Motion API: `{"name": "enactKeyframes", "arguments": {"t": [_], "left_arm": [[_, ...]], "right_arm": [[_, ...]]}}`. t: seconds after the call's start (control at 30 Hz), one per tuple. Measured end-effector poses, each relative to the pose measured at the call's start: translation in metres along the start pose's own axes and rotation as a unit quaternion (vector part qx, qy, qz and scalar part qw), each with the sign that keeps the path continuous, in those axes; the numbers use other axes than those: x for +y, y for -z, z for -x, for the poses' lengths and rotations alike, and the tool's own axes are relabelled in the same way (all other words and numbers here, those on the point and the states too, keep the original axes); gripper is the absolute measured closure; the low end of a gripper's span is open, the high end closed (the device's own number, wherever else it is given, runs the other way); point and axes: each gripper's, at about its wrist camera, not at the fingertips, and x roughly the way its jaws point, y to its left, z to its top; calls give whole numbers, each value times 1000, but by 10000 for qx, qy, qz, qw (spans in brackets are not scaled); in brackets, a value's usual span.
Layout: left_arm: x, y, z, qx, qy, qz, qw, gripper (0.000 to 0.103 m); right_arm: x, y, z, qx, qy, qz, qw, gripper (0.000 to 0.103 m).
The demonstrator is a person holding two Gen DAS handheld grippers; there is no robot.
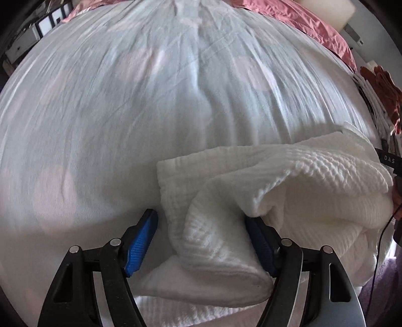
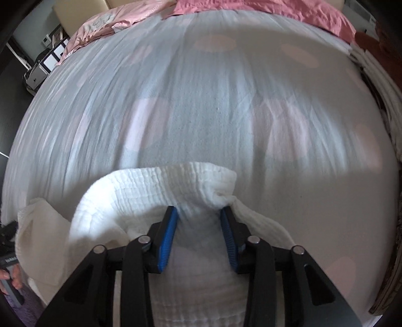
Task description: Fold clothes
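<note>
A white waffle-textured garment (image 1: 289, 181) lies bunched on the bed near its front edge. In the left wrist view my left gripper (image 1: 201, 218) has its blue-padded jaws wide apart around a fold of this cloth, the left pad clear of it. In the right wrist view the same garment (image 2: 155, 186) is gathered between the jaws of my right gripper (image 2: 199, 212), which pinch a bunch of its edge. The rest of the cloth trails left and under the gripper.
The bed is covered by a pale blue sheet with faint pink dots (image 1: 155, 105), also in the right wrist view (image 2: 201, 113). A pink quilt (image 2: 263, 10) lies at the far end. A stack of white and red items (image 1: 382, 100) sits at the right side.
</note>
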Motion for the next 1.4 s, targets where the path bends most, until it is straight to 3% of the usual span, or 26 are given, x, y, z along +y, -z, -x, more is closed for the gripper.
{"name": "enactKeyframes", "arguments": {"t": [0.1, 0.13, 0.17, 0.2, 0.23, 0.4, 0.57, 0.77, 0.9, 1.07, 1.2, 1.4], "left_arm": [[-8, 1, 5, -91, -20, -157, 9998, 55], [-11, 2, 8, -142, -35, -203, 9997, 65], [-13, 3, 11, -192, -50, -248, 9995, 69], [-15, 4, 14, -243, -65, -293, 9993, 82], [-18, 5, 17, -294, -80, -339, 9990, 90], [-11, -1, 55, -878, -174, -174, 9958, 92], [-1, -42, 106, -1468, -418, -217, 9880, 92], [10, -92, 167, -2168, -708, -266, 9733, 92], [17, -125, 206, -2617, -903, -312, 9604, 92], [-4, -190, 222, -2890, -1310, -579, 9466, 92], [-13, -232, 183, -2637, -1597, -754, 9483, 92], [-4, -253, 128, -2251, -1711, -703, 9566, 92]], "right_arm": [[5, 6, 4, -104, 96, 78, 9999, 93], [5, 8, 6, -124, 121, 73, 9998, 95], [6, 9, 9, -149, 147, 52, 9998, 98], [6, 10, 11, -174, 172, 31, 9997, 99], [5, 11, 16, -216, 209, -8, 9995, 100], [-4, 12, 66, -747, 497, -198, 9958, 100], [-20, -3, 144, -1456, 905, -184, 9850, 100], [-17, -25, 216, -1963, 1343, 91, 9713, 101], [-9, -55, 237, -2223, 1689, 269, 9599, 101], [-15, -117, 248, -2555, 1941, 106, 9471, 101], [-23, -165, 237, -2614, 2025, 25, 9438, 101], [-35, -205, 149, -2111, 2049, 132, 9556, 100]]}}
